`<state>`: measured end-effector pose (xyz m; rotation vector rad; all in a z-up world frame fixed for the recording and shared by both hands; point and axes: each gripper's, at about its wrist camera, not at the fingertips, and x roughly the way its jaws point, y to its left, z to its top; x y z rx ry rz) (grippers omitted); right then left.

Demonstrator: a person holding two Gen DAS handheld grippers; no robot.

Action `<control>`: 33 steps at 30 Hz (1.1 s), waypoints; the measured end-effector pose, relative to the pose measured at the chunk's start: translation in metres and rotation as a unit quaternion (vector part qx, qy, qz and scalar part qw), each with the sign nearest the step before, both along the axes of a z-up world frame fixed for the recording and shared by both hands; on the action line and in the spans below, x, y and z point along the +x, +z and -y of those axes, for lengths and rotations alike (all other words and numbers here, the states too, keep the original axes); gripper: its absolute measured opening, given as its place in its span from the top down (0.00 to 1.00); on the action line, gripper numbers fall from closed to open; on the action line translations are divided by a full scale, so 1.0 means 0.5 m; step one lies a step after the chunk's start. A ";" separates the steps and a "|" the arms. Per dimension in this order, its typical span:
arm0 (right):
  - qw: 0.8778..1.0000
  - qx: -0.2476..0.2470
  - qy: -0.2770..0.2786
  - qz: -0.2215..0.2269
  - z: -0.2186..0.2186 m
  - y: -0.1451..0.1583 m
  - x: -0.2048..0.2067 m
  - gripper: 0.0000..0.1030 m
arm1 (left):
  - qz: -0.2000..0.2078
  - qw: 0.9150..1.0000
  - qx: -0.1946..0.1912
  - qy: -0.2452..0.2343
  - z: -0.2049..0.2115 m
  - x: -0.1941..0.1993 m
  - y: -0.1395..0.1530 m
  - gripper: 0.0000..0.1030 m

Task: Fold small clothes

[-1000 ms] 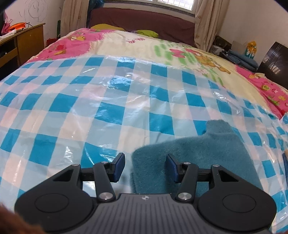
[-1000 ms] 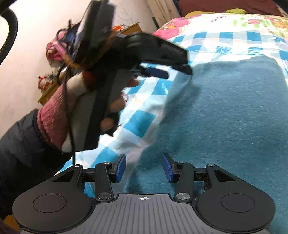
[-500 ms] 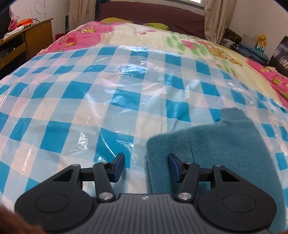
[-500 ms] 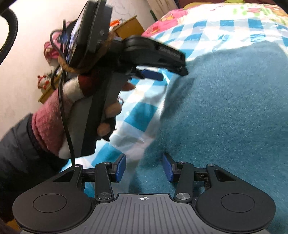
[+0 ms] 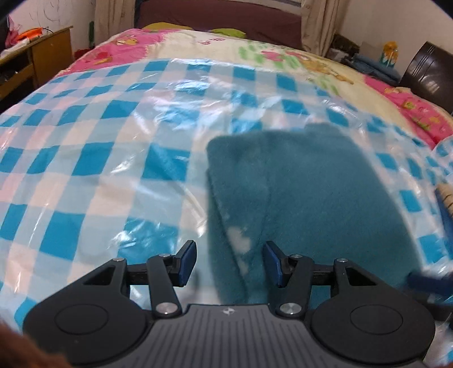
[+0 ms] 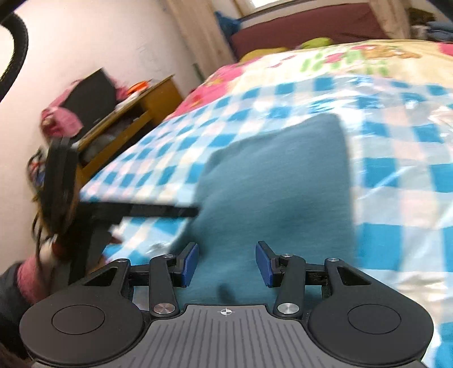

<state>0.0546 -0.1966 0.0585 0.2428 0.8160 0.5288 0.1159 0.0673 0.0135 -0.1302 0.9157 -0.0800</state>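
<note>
A teal fleece garment (image 5: 305, 192) lies folded on the blue-and-white checked plastic sheet (image 5: 85, 175) that covers the bed. My left gripper (image 5: 230, 261) hovers open over the garment's near left edge, with the pads apart and pressing nothing. The right wrist view shows the same garment (image 6: 277, 184) stretching away from my right gripper (image 6: 226, 263), which is open above its near end. In that view the left gripper (image 6: 187, 211) reaches in from the left, level with the garment's left edge, held by a hand in a pink sleeve (image 6: 28, 277). The right gripper's blue fingertip (image 5: 424, 283) shows blurred at the lower right.
A cartoon quilt (image 5: 283, 56) covers the far half of the bed, up to a dark headboard (image 5: 220, 17). A wooden desk (image 6: 136, 113) with clutter stands at the bed's left side. A dark chair back (image 5: 424, 68) stands at the far right. A striped item (image 5: 446, 195) lies at the sheet's right edge.
Both grippers have drawn back from the garment, so more of it shows. In the right wrist view the left gripper has slid left and lower, and that view has tilted up toward the room.
</note>
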 end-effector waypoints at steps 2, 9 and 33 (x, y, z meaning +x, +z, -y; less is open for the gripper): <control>1.000 -0.002 -0.023 0.001 0.024 0.000 0.008 0.56 | -0.010 1.000 -0.016 0.013 -0.012 0.001 -0.010 0.42; 0.996 -0.019 -0.087 0.003 0.081 -0.020 0.039 0.53 | -0.009 0.999 -0.028 0.019 -0.018 -0.018 0.003 0.43; 0.992 0.040 -0.099 -0.065 0.079 -0.087 0.111 0.42 | -0.036 0.996 -0.072 -0.028 0.013 0.003 -0.031 0.44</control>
